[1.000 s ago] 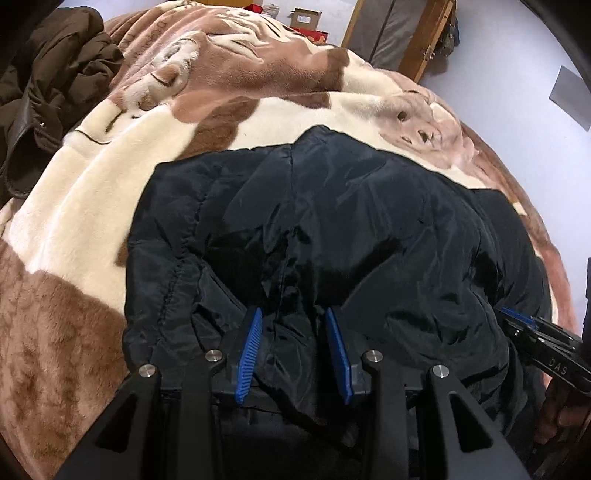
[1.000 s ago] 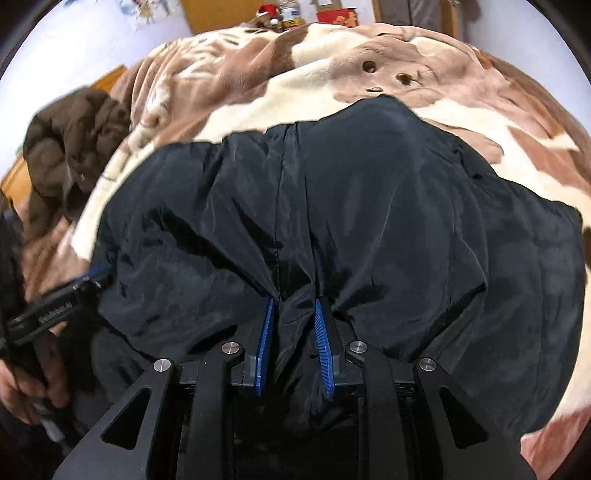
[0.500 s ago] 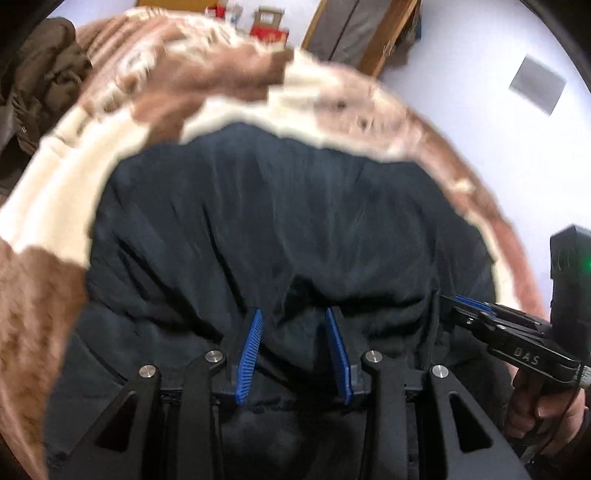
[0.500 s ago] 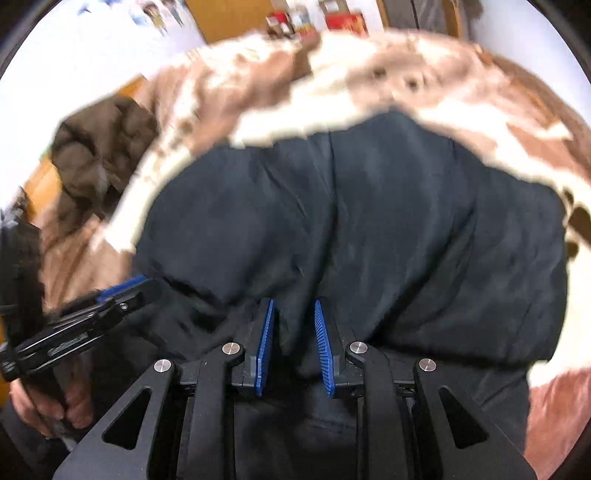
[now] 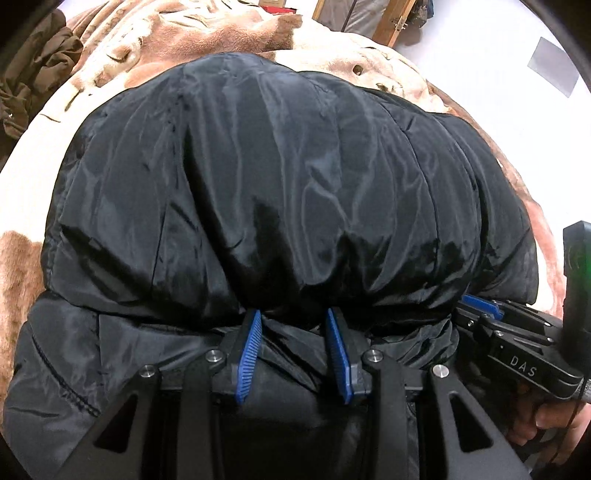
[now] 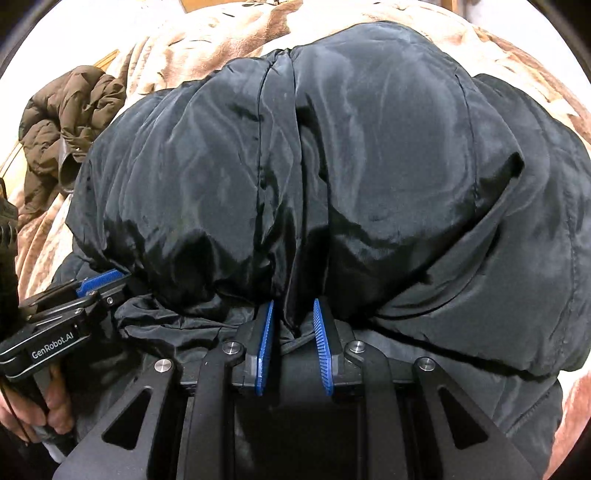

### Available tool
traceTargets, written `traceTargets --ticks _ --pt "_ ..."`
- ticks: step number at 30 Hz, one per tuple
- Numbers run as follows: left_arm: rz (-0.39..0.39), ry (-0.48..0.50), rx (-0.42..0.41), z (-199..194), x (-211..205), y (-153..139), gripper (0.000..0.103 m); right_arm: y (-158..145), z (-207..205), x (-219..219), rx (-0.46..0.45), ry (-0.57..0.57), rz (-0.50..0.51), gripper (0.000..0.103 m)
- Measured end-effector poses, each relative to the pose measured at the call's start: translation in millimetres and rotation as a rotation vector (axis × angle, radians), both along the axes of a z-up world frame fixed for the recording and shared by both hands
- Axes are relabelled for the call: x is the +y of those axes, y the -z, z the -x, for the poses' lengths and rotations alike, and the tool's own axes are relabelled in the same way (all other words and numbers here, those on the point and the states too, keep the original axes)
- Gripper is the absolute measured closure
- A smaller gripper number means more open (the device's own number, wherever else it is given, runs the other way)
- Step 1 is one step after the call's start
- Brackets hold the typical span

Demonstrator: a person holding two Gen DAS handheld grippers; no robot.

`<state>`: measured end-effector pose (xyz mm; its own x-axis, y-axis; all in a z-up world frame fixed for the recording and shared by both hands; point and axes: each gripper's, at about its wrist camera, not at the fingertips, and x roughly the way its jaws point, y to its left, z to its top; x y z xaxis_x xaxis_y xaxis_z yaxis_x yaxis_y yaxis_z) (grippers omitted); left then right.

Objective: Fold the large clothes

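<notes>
The big black shiny padded jacket [image 5: 295, 177] fills the middle of both views, on the brown-and-cream fleece blanket [image 5: 229, 33]. The left gripper [image 5: 293, 325] and right gripper [image 6: 293, 314] each pinch its near edge between blue pads, side by side, probably to carry this fold evenly.

Both wrist views sharp, no motion blur, even indoor light, soft sheen streaks on black jacket [image 5: 295, 177] ahead of each gripper, strong fisheye bending, dark vignette at corners, white walls overexposed
</notes>
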<state>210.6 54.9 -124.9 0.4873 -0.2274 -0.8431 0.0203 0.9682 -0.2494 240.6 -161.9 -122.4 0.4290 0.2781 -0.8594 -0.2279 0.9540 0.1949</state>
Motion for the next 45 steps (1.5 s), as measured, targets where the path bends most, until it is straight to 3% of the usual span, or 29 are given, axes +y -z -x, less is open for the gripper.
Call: traceTargets --ticks 16,23,26,28,33,45 --pt "-0.059 0.002 -0.02 -6 -14 5 0.065 -2 0 3 -0.01 -0.007 0.024 0.082" --pt "-0.05 -0.004 -0.013 1 -11 -6 0.065 -27 9 3 0.005 -0.005 0.008 0.079" --pt "-0.056 -0.018 -0.017 10 -10 -22 0.065 -50 30 -1 -0.046 0.007 -0.011 0.072" --pt "-0.068 -0.028 -0.036 21 -10 -34 0.065 -65 49 -5 -0.082 0.015 -0.021 0.057" --pt "-0.082 -0.035 -0.093 56 -13 -64 0.065 -90 93 -23 -0.137 0.053 -0.063 0.057" --pt "-0.088 -0.021 -0.182 137 -22 -111 0.065 -109 180 -71 -0.137 0.146 -0.08 0.057"
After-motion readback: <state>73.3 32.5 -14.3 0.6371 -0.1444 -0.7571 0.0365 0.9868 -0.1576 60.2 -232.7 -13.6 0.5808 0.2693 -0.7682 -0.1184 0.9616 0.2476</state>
